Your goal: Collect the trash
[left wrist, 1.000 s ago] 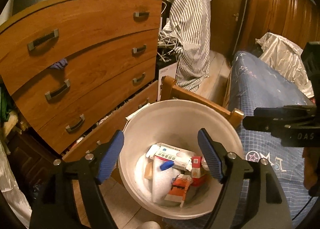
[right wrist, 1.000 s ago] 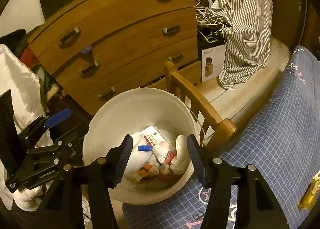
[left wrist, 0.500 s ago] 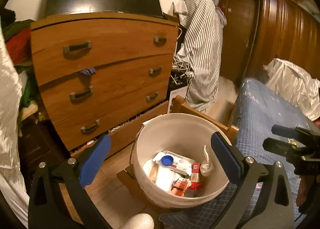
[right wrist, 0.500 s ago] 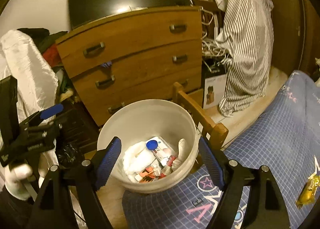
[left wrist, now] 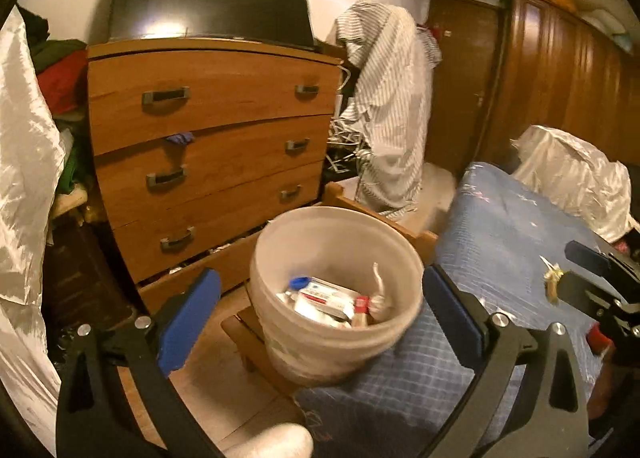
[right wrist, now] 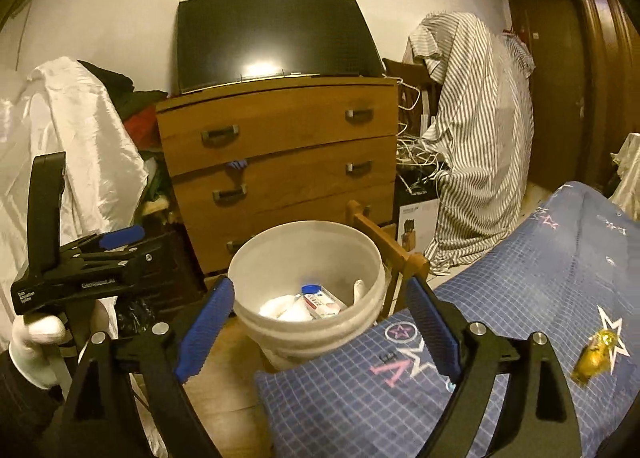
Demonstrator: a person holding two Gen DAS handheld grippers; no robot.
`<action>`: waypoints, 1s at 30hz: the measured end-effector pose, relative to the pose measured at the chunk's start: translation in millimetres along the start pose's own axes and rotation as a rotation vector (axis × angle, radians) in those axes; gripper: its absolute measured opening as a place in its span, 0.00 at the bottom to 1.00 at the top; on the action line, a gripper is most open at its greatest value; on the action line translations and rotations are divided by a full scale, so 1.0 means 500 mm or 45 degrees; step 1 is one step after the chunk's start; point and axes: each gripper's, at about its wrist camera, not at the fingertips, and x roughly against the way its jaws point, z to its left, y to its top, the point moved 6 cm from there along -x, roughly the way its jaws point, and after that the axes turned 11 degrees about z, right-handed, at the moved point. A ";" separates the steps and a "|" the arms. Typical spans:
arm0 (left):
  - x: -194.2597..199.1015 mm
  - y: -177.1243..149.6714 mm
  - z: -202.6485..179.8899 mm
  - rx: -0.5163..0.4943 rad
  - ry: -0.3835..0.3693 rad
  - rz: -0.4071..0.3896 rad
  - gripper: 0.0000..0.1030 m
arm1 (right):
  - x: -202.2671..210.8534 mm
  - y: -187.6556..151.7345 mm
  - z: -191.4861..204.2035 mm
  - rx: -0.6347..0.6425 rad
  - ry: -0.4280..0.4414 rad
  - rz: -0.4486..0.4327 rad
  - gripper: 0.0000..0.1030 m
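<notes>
Both the left gripper (left wrist: 320,314) and right gripper (right wrist: 316,330) have matte black frames, blue ribbed finger pads (right wrist: 206,332), silver screws, white lettering, and a white-gloved hand (right wrist: 34,346).

Left tool (left wrist: 320,314) and right tool (right wrist: 316,322) both gape wide, holding nothing.
</notes>
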 end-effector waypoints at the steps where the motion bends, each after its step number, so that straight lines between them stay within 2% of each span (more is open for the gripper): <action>1: 0.008 -0.007 -0.009 -0.020 0.013 -0.011 0.94 | 0.012 -0.008 0.001 0.001 -0.003 -0.007 0.85; 3: 0.026 -0.020 -0.027 -0.056 0.047 -0.035 0.95 | 0.029 -0.023 0.003 -0.007 0.002 -0.011 0.86; 10: 0.060 -0.049 -0.051 -0.076 0.000 -0.027 0.94 | 0.072 -0.048 0.005 -0.023 -0.009 -0.039 0.86; 15: 0.094 -0.049 -0.061 -0.086 -0.021 -0.063 0.94 | 0.095 -0.056 0.001 -0.030 -0.027 -0.057 0.86; 22: 0.125 -0.060 -0.087 -0.113 -0.044 -0.095 0.94 | 0.102 -0.053 -0.011 -0.064 -0.045 -0.071 0.87; 30: 0.125 -0.066 -0.093 -0.125 -0.029 -0.092 0.94 | 0.101 -0.053 -0.004 -0.063 -0.033 -0.070 0.87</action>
